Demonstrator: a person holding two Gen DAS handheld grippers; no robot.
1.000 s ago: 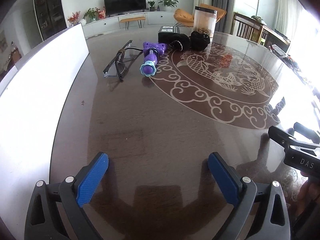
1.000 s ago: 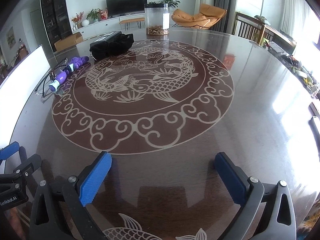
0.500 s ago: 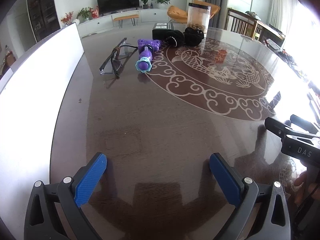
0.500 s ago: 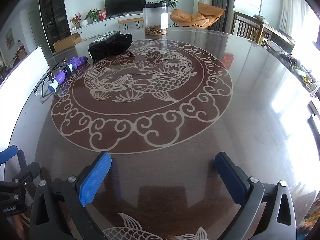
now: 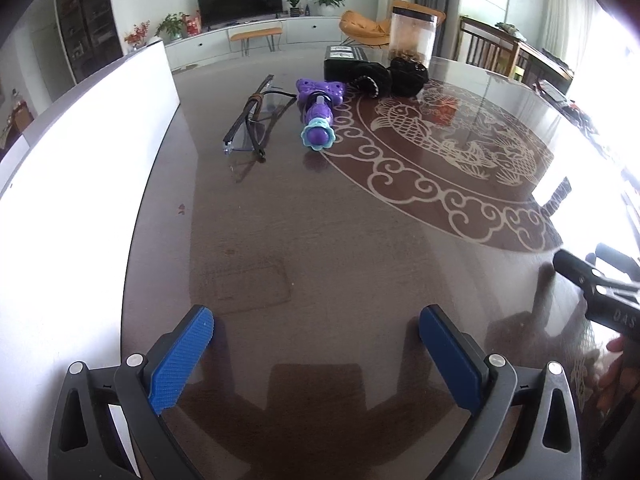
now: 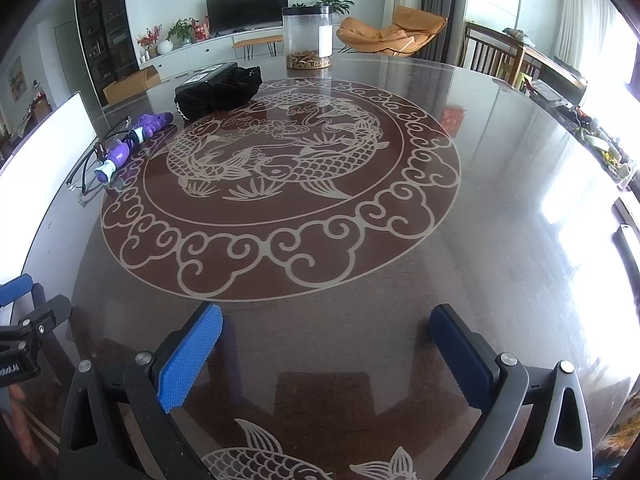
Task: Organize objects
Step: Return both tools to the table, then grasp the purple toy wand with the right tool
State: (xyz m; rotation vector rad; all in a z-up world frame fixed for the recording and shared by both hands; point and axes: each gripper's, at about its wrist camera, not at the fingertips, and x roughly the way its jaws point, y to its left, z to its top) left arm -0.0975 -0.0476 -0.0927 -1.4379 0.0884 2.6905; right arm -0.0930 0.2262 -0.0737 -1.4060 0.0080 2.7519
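My left gripper hangs just above the glossy table with its blue pads spread wide and nothing between them. Off to its left runs a tall white board along the table edge. Ahead of the left finger and well away, I see the safety glasses lying folded on the dark wood. Just to their right, almost touching one temple arm, lies the purple toy, its flower-shaped end pointing back at me. Beyond it, farther ahead and a little to the right, sit a black box and a bundle of black cloth against it, with a clear canister standing upright behind them.

My right gripper is likewise wide open and holds nothing, poised low over the table's near rim of the carp medallion. From it, the glasses and purple toy are far ahead on the left, the black bundle ahead left of centre, and the canister nearly straight ahead at the far side. The two grippers sit side by side, apart from each other.
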